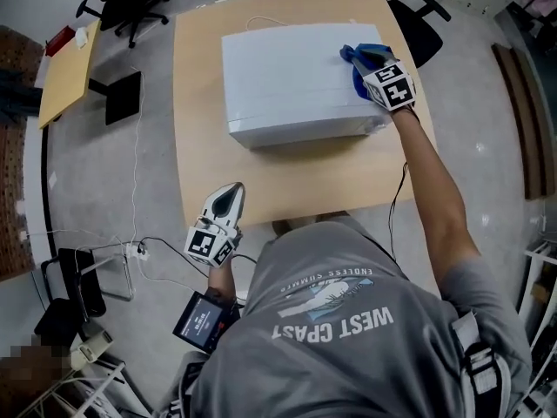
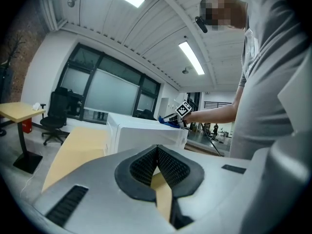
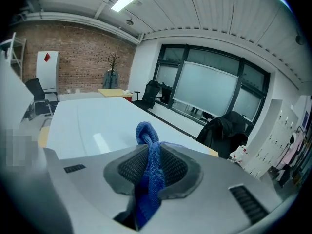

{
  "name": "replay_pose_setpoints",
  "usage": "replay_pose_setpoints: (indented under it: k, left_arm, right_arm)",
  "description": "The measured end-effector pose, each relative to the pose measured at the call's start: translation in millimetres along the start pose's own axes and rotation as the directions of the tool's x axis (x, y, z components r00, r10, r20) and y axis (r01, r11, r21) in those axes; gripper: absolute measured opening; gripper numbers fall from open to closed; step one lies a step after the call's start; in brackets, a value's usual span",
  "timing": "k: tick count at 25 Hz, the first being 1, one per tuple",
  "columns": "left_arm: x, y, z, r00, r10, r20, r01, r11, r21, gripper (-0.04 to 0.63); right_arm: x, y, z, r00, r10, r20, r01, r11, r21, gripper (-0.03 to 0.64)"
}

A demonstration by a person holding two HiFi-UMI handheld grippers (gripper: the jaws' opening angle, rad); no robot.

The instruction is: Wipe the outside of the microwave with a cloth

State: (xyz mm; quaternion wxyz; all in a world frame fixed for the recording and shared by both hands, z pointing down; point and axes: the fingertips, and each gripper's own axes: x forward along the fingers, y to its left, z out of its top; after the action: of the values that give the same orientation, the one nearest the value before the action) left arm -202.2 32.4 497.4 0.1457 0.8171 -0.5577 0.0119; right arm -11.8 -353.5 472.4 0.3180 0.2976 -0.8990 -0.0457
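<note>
The white microwave (image 1: 287, 81) stands on a light wooden table (image 1: 200, 172). Over the microwave's top right corner, my right gripper (image 1: 355, 55) is shut on a blue cloth (image 1: 359, 84). In the right gripper view, the cloth (image 3: 148, 179) is pinched between the pads and its end sticks up above the microwave's flat top (image 3: 92, 126). My left gripper (image 1: 237, 186) hovers at the table's near edge, shut and holding nothing. The left gripper view shows its pads (image 2: 168, 167) pressed together, with the microwave (image 2: 141, 135) beyond them.
Black office chairs (image 1: 122, 3) stand behind the table, and a small side table (image 1: 70, 68) is at the left. Cables and a power strip (image 1: 135, 251) lie on the floor at the near left. A small screen (image 1: 202, 322) hangs at the person's waist.
</note>
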Motion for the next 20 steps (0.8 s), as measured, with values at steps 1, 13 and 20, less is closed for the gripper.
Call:
replay_pose_setpoints:
  k: [1, 13, 20]
  left_arm:
    - [-2.0, 0.9, -0.9, 1.0, 0.006, 0.002, -0.006, 1.0, -0.003, 0.023]
    - [-43.5, 18.8, -18.7, 0.996, 0.088, 0.023, -0.087, 0.995, -0.046, 0.023]
    - [-64.1, 19.5, -21.7, 0.992, 0.124, 0.032, -0.122, 0.991, -0.053, 0.023]
  right_arm:
    - [2.7, 5.2, 3.3, 1.0, 0.009, 0.002, -0.009, 1.0, -0.007, 0.08]
    - [35.5, 75.5, 47.6, 0.991, 0.131, 0.04, -0.13, 0.991, -0.038, 0.078]
    - [53.5, 119.1, 76.7, 0.977, 0.205, 0.059, -0.202, 0.978, -0.051, 0.078]
